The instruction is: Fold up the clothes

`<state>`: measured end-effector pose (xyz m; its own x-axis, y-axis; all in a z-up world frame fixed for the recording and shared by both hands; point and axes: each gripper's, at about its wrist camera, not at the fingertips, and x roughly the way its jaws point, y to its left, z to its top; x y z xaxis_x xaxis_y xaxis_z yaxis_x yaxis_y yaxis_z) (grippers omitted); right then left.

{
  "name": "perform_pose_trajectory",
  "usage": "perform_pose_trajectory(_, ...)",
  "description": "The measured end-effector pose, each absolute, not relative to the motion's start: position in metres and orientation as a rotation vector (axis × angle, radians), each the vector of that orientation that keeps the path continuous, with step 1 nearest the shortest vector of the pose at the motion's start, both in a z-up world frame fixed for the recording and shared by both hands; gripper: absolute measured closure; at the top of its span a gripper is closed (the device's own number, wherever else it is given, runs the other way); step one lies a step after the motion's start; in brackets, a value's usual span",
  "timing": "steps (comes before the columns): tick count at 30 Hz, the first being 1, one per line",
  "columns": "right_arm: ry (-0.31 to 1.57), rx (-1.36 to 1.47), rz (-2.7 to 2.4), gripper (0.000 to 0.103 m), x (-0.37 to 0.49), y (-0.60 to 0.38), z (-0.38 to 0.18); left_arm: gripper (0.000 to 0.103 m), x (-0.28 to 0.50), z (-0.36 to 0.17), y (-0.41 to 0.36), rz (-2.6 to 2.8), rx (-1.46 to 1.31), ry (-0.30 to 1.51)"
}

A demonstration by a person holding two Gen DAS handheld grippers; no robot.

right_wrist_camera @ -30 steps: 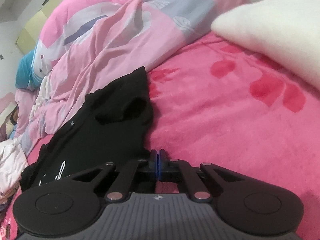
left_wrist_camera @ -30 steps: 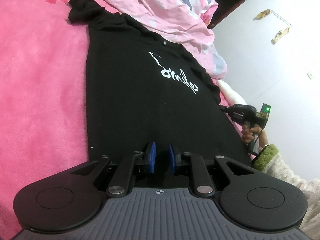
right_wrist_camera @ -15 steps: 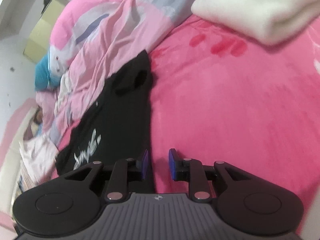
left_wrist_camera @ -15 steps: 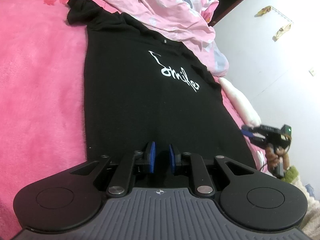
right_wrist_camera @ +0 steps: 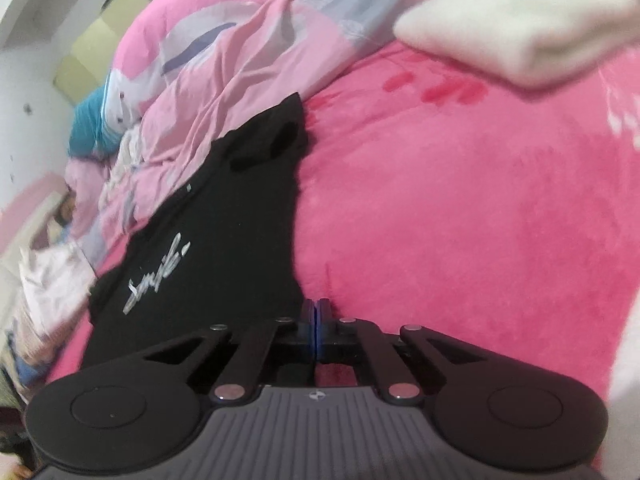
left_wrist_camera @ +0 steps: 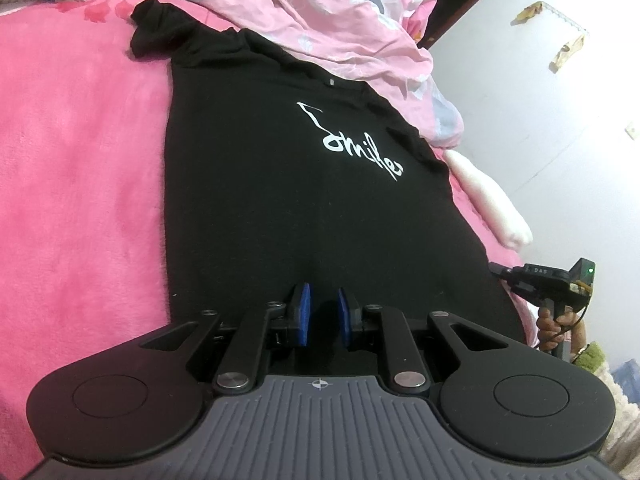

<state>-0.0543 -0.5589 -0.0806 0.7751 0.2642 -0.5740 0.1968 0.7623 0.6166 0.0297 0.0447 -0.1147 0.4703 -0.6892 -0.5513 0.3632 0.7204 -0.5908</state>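
Bed covered in a bright pink fleece blanket, a crumpled pink patterned duvet heaped along its far side, white wall beyond. The black T-shirt lies spread flat on the blanket, white script print facing up, collar end toward the duvet and one sleeve bunched at the far corner. Your left gripper sits at the shirt's near hem; the blue pads stand a little apart with dark cloth between them, but you cannot tell from this view whether they actually pinch it. Your right gripper is at the hem's other corner, on the shirt's edge where it meets the blanket; its pads are pressed fully together, and whether any fabric is caught between them is not clear. In the left view, that gripper's body and your hand on its handle show past the shirt's right edge. A folded white blanket rests on the bed, well apart from the shirt.
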Motion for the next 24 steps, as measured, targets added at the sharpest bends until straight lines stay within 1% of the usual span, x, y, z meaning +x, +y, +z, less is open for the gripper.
perform_pose_trajectory(2, 0.67, 0.797, 0.042, 0.103, -0.061, -0.568, -0.086, 0.086, 0.029, -0.115, 0.045, -0.666, -0.425, 0.861)
perform_pose_trajectory(4, 0.649, 0.878, 0.024, 0.101, -0.072, -0.577, -0.087, 0.086, 0.029, -0.111, 0.044, -0.66, -0.423, 0.871)
perform_pose_trajectory(5, 0.635, 0.9, 0.007, 0.096, -0.077, -0.58, -0.084, 0.086, 0.03, -0.11, 0.043, -0.657, -0.422, 0.878)
perform_pose_trajectory(6, 0.622, 0.914, -0.012, 0.088, -0.082, -0.582, -0.08, 0.086, 0.03, -0.107, 0.043, -0.653, -0.42, 0.881)
perform_pose_trajectory(11, 0.565, 0.864, 0.037, 0.086, -0.072, -0.557, -0.037, 0.084, 0.034, -0.082, 0.046, -0.637, -0.394, 0.824)
perform_pose_trajectory(13, 0.567, 0.803, 0.094, 0.085, -0.05, -0.532, -0.016, 0.083, 0.043, -0.071, 0.048, -0.621, -0.378, 0.786)
perform_pose_trajectory(15, 0.581, 0.743, 0.147, 0.083, -0.022, -0.503, 0.0, 0.077, 0.058, -0.06, 0.049, -0.58, -0.351, 0.741)
perform_pose_trajectory(17, 0.596, 0.687, 0.21, 0.083, 0.013, -0.473, 0.009, 0.073, 0.074, -0.052, 0.045, -0.521, -0.312, 0.712)
perform_pose_trajectory(20, 0.622, 0.593, 0.253, 0.082, 0.066, -0.429, 0.01, 0.073, 0.107, -0.043, 0.031, -0.468, -0.264, 0.679)
perform_pose_trajectory(24, 0.637, 0.441, 0.161, 0.082, 0.129, -0.391, -0.002, 0.07, 0.158, -0.037, -0.009, -0.439, -0.117, 0.652)
